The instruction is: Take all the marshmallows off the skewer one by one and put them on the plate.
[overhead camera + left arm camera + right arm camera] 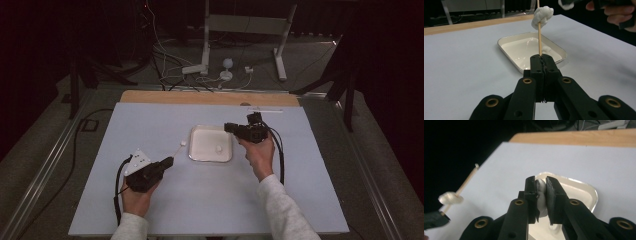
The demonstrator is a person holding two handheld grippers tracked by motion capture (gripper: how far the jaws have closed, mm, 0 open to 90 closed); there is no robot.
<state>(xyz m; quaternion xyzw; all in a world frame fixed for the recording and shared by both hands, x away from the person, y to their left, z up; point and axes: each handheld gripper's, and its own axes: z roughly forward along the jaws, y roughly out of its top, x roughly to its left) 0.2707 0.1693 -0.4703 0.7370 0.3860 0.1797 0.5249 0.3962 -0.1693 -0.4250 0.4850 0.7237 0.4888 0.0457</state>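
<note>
My left gripper [170, 161] [541, 58] is shut on the bottom end of a thin wooden skewer [539, 37]. A soft white lump [542, 15] [183, 143] is stuck on the skewer's upper part, just left of the white tray [200, 137] [524, 47]. My right gripper [229, 127] [541, 181] hovers over the tray's right rim [584, 186], shut on another white lump [541, 197] squeezed between its pads. A small white piece [218, 148] lies inside the tray. In the right gripper view the skewer [466, 182] and its lump [450, 198] stand at the left.
The tray sits mid-table on a pale blue-grey mat [150, 200]. A wooden strip [200, 97] runs along the table's far edge. Beyond it, cables and white stand legs [280, 55] lie on the floor. Open mat lies on both sides of the tray.
</note>
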